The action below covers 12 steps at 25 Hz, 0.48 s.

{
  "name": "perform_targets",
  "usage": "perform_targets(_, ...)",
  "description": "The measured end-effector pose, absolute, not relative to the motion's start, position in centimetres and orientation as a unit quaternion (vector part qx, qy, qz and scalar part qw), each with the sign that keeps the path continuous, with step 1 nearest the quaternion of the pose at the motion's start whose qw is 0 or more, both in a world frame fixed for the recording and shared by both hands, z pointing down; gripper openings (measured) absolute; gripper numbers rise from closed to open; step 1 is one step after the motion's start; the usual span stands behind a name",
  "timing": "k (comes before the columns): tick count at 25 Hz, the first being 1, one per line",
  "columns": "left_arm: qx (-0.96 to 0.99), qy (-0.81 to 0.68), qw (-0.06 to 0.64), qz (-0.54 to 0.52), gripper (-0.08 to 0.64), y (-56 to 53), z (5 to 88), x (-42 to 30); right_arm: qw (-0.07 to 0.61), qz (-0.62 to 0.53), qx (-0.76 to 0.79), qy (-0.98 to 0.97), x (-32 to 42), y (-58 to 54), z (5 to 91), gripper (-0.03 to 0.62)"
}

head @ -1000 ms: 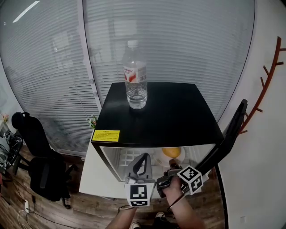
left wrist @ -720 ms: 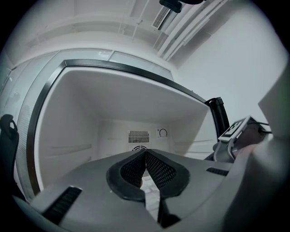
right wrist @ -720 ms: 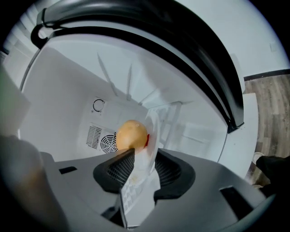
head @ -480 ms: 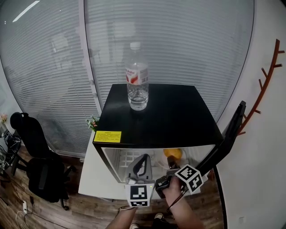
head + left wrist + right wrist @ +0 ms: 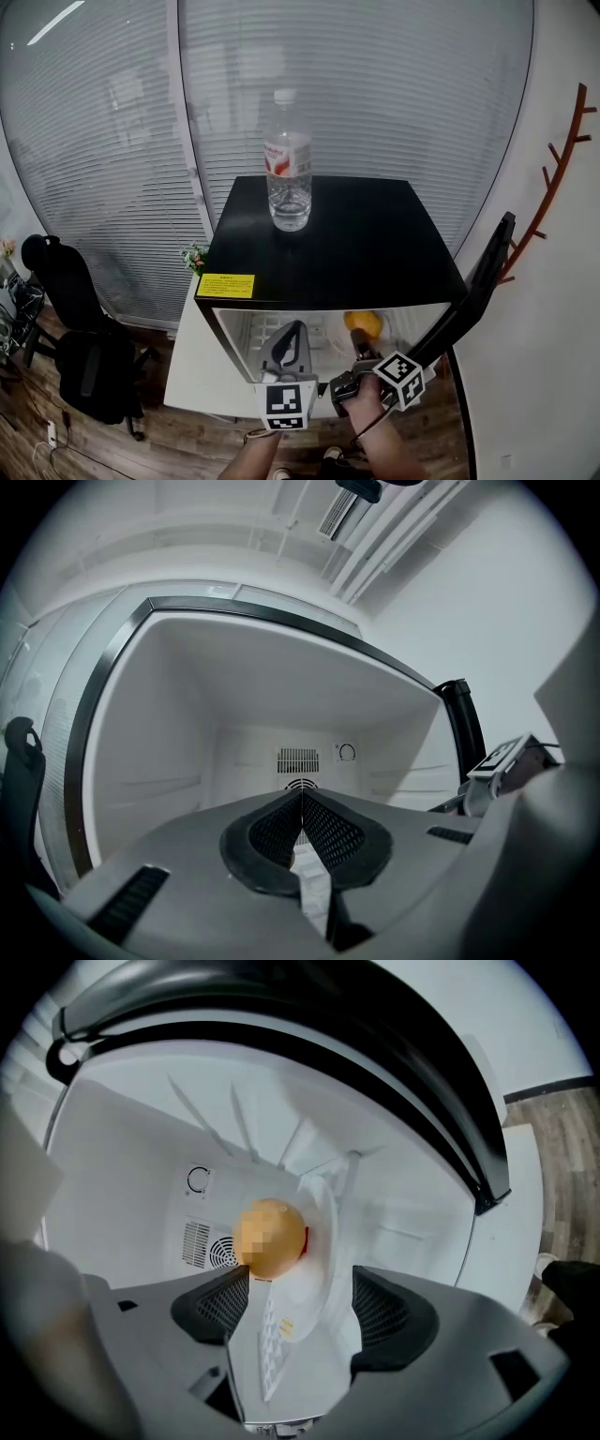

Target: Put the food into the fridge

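Note:
An orange fruit (image 5: 269,1237) sits on a white plate (image 5: 323,1232) inside the open mini fridge (image 5: 328,239); the fruit (image 5: 363,323) also shows in the head view. My right gripper (image 5: 300,1309) reaches into the fridge mouth. Its jaws have just been opening and now stand wide, with the plate's near edge between them and the pads (image 5: 386,1309) off it. My left gripper (image 5: 302,819) is shut on nothing, pointing level into the white fridge interior (image 5: 298,759). In the head view the left gripper (image 5: 292,336) is left of the right gripper (image 5: 362,352).
A clear water bottle (image 5: 288,173) stands on the fridge's black top. The fridge door (image 5: 469,300) hangs open at the right. A black office chair (image 5: 80,337) stands at the lower left, window blinds behind, and a wooden coat rack (image 5: 558,159) at the right wall.
The plate with the fruit stays in the fridge. Both grippers have hardly shifted in the head view.

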<state>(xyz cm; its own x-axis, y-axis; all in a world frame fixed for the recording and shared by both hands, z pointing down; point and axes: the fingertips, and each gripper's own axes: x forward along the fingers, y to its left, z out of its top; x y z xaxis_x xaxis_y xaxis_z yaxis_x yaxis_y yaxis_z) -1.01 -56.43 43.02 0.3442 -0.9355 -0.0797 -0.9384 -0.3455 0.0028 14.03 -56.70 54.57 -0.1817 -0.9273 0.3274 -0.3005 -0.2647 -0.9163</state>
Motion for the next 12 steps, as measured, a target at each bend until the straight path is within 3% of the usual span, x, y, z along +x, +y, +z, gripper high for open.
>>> perform_targets(12,-0.822,0.568,0.025,0.021,0.026,-56.2,43.3,-0.4,0.32,-0.544,-0.531,0.565,13.6,-54.5,54.3,0.327)
